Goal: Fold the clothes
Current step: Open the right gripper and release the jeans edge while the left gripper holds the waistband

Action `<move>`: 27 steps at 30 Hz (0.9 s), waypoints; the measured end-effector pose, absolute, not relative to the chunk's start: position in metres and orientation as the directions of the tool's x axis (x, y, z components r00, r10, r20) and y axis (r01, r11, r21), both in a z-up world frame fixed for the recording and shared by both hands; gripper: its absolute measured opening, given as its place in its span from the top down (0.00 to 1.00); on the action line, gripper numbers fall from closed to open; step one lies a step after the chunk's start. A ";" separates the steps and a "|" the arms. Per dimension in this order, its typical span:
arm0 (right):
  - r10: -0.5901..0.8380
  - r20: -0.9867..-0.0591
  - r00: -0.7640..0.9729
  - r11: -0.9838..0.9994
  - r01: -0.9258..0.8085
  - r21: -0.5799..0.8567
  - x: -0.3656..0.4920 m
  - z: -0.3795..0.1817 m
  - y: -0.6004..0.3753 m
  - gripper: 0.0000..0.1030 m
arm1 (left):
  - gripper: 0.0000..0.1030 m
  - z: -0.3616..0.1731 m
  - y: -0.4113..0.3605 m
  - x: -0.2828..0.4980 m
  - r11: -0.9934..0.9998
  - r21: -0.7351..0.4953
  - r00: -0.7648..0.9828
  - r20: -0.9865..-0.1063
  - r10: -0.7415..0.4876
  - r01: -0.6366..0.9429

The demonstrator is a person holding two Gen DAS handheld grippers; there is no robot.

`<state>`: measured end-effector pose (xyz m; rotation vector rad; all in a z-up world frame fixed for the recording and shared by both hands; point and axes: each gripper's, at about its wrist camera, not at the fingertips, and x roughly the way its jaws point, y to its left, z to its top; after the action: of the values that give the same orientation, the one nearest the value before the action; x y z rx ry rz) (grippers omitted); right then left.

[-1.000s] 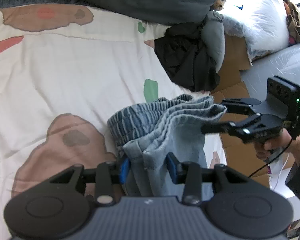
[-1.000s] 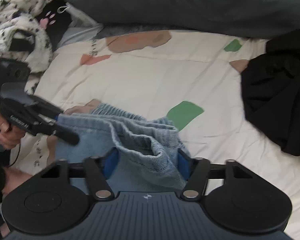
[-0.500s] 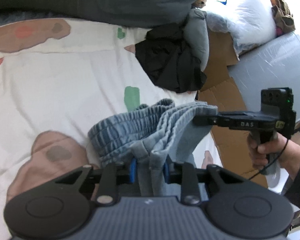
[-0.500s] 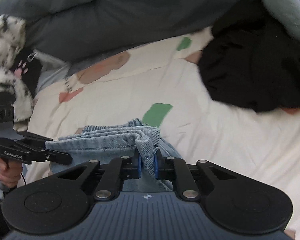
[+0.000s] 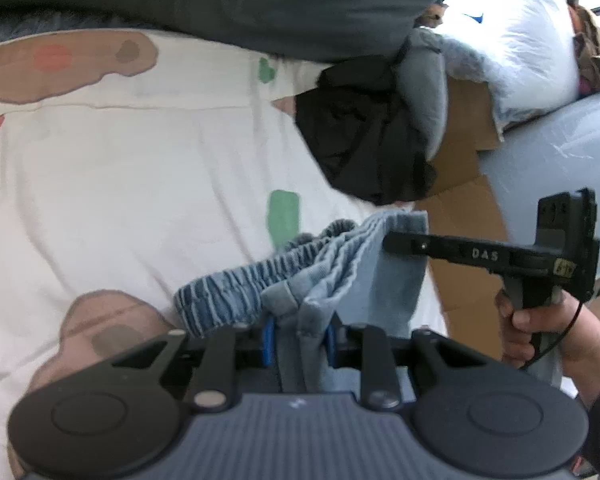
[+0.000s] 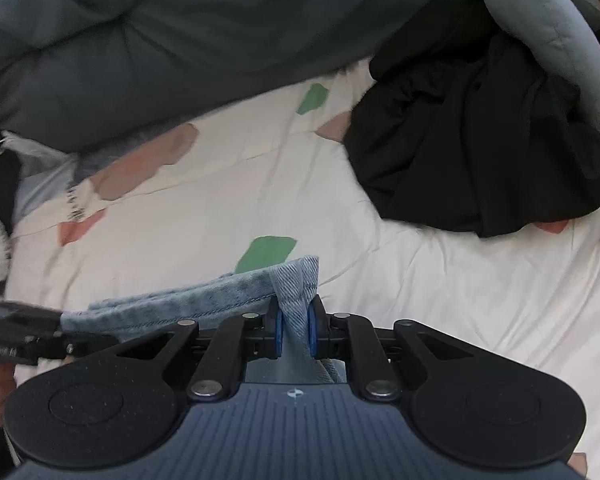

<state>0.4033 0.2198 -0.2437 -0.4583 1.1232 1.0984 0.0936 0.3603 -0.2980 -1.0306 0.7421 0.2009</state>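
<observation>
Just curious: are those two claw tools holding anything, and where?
Both hold the blue denim garment: the left gripper near its elastic waistband, the right gripper on a folded edge.

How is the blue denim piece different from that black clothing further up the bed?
The denim garment is pale blue with a ribbed elastic waistband; the black garment is plain and dark. The denim is lifted, clamped by the left gripper and the right gripper; the black one lies crumpled and untouched on the bedsheet. Both are unfolded.

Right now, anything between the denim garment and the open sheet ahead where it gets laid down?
Nothing visible. Both tongs, left and right, clamp the light blue denim garment; the crumpled black garment lies off to the right.
</observation>
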 end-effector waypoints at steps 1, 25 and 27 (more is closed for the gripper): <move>0.458 -0.888 0.034 0.452 -0.869 0.199 0.404 -0.247 0.222 0.83 | 0.75 -0.300 0.361 0.094 0.520 -0.700 0.737 -0.651 -0.183 -0.489; 0.575 -0.783 0.237 0.678 -0.673 0.294 0.323 -0.241 0.110 0.64 | 0.88 -0.220 0.330 0.104 0.786 -0.513 0.722 -0.680 -0.127 -0.345; 0.596 -0.767 0.237 0.672 -0.670 0.315 0.317 -0.246 0.118 0.64 | 0.89 -0.229 0.325 0.105 0.790 -0.503 0.706 -0.696 -0.130 -0.351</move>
<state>0.3171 0.1178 -0.2461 -0.0854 1.0092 0.8691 0.1048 0.3247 -0.2292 -0.6653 0.7918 0.1336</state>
